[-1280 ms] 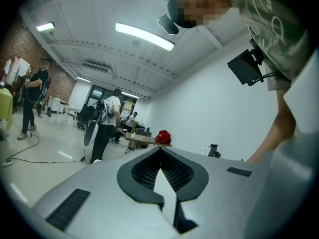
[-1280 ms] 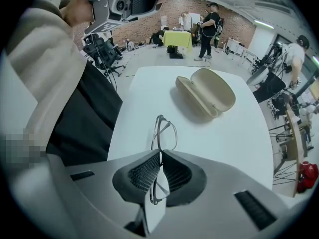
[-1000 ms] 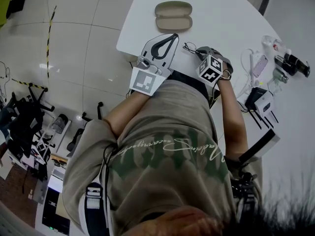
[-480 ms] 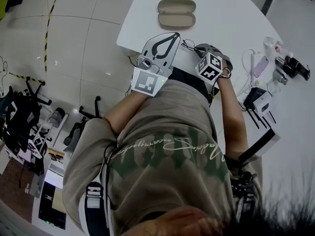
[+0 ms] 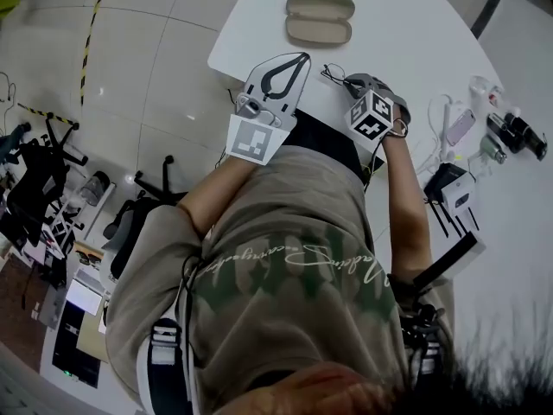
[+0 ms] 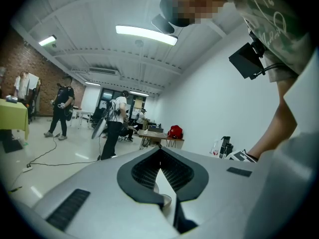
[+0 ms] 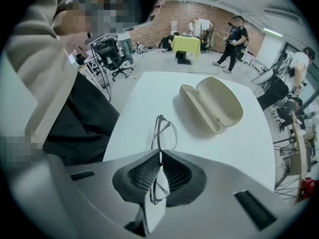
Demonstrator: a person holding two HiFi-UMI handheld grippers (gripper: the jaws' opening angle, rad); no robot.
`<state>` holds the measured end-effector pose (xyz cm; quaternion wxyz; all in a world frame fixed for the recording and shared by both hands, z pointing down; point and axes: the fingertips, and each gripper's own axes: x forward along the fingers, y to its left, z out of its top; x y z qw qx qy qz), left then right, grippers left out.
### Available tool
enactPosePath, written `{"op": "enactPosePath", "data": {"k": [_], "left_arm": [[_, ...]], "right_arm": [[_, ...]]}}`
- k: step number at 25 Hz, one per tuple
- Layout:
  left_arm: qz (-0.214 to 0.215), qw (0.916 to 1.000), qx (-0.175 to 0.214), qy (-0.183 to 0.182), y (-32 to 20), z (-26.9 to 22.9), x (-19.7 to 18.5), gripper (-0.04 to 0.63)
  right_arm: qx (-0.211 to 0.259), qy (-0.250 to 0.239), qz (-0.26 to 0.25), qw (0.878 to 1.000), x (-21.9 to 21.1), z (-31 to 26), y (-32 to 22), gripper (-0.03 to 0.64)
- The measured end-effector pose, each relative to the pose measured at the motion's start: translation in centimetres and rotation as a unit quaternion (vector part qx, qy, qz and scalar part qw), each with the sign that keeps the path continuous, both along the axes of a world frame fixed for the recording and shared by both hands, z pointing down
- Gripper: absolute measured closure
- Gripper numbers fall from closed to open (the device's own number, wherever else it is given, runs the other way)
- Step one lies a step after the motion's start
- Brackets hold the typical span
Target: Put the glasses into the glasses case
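**Glasses** (image 7: 163, 133): a thin, dark wire frame with clear lenses, seen edge-on and clamped between the closed jaws of the right gripper (image 7: 160, 156). One lens rim projects past the jaw tips toward the glasses case (image 7: 212, 103). The other lens lies between the ribbed black pads (image 7: 143, 173). Whether the frame touches the table (image 7: 139, 98) cannot be told.

**Case:** an oblong, round-ended clamshell in matt beige, lying open with both shallow hollows bare and facing up. The glasses are on its near side, close to it but not touching.

**Table:** white and smooth with a curved edge. Its far side is cut off by the frame.

**Left gripper** (image 5: 304, 59): also on the near side of the case, beside the right gripper and over the table's edge. Its jaws meet tip to tip on nothing, leaving a teardrop gap between the black linings. Its own view points up at ceiling lights and shows no table.

**Head view:** the marker cube (image 5: 370, 117) hides much of the right gripper, and the glasses show only as a faint dark line.

**To the right of the case:** a phone (image 5: 458, 126), cables (image 5: 430, 111) and small dark gadgets lie on the table, too small to identify.
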<state>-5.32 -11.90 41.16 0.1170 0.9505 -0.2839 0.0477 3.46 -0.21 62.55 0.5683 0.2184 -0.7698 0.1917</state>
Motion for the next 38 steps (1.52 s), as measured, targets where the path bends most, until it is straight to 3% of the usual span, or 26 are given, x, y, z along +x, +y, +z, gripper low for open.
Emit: {"op": "enactPosePath", "data": {"k": [11,17,20,30,38], "left_arm": [[-0.068,0.9976,-0.008,0.004,0.7,-0.5,0.9,0.589],[-0.103,0.9942,0.032,-0.008,0.8,-2.2,0.9,0.589],[-0.118,0.9926,0.027,-0.006,1.1,-2.0,0.4,0.589],[-0.108,0.9940,0.016,-0.005,0.1,-1.6,-0.3,0.589],[-0.098,0.9952,0.000,0.007,-1.5,-2.1,-2.0,0.589]], "right_arm": [[0.008,-0.014,-0.032,0.999,1.5,-0.4,0.1,0.586],[0.009,-0.027,-0.043,0.999,1.7,0.1,-0.2,0.586],[0.015,-0.025,-0.066,0.997,1.3,0.1,-0.4,0.586],[0.016,-0.039,-0.050,0.998,0.1,-0.8,-0.7,0.586],[0.018,-0.019,-0.048,0.998,-1.0,-1.3,-1.6,0.586]]}}
